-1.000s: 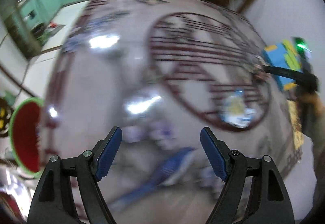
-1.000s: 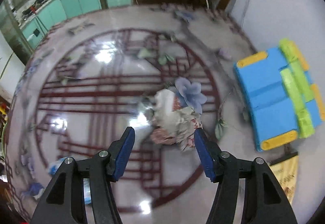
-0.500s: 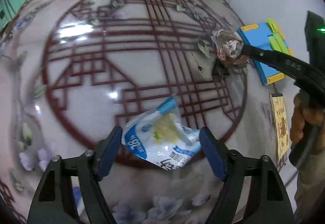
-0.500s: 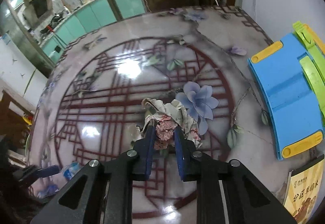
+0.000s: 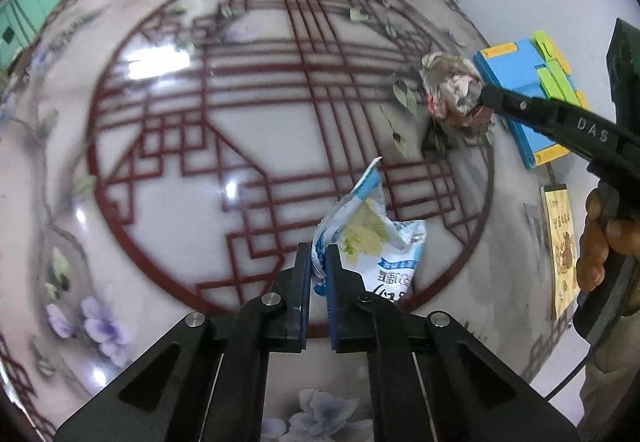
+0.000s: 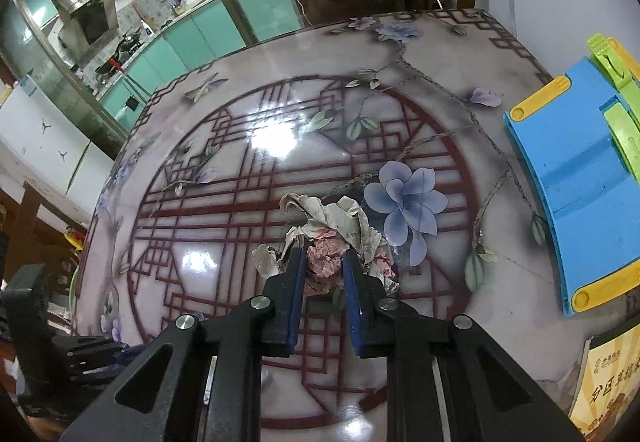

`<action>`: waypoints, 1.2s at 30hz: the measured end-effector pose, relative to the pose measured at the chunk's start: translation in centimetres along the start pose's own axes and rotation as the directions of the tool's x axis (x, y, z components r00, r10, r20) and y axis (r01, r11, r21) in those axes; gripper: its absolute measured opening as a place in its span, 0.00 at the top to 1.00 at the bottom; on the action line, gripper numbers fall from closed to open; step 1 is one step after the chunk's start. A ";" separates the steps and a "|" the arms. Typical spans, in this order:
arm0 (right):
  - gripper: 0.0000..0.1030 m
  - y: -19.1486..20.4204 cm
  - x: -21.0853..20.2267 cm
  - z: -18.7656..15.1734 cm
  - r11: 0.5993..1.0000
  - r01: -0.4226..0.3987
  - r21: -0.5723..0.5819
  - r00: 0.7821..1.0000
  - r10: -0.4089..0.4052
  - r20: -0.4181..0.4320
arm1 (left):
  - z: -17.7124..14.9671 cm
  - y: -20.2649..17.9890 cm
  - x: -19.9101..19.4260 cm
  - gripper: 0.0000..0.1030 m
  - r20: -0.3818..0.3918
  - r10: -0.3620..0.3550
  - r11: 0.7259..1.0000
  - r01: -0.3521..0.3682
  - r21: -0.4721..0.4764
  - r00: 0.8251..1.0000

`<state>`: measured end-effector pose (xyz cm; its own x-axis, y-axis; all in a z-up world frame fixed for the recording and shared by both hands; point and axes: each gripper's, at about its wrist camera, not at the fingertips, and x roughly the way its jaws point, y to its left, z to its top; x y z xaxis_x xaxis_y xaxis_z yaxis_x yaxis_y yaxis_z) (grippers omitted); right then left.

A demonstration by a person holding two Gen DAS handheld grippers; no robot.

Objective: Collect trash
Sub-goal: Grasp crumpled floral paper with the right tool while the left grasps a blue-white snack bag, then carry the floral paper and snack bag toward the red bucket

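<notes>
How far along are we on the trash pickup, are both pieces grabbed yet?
Both are gripped. The left gripper is shut on the blue-and-white wrapper; the right gripper is shut on the crumpled paper wad, which looks lifted off the table in the left wrist view. Left to do: carry both to a bin, which neither view shows.

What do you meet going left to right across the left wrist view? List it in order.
purple flower print → left gripper pinching the blue-and-white wrapper → crumpled paper wad held by the right gripper → blue plastic case → hand on the gripper handle.
</notes>
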<state>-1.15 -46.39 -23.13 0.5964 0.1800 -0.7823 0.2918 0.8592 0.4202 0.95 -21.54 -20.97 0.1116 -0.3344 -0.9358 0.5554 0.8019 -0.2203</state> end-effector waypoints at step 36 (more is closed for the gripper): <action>0.84 12.6 -3.1 -3.0 0.977 -0.101 -0.185 0.994 0.105 0.008 | -6.3 10.3 -9.9 0.94 0.175 0.196 0.956 -0.148 -0.252 0.965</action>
<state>-1.57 -34.71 -16.84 0.6294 0.2652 -0.7304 0.0864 0.9103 0.4049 0.34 -6.86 -15.67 0.3604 -0.2525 -0.8980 0.3071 0.9411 -0.1413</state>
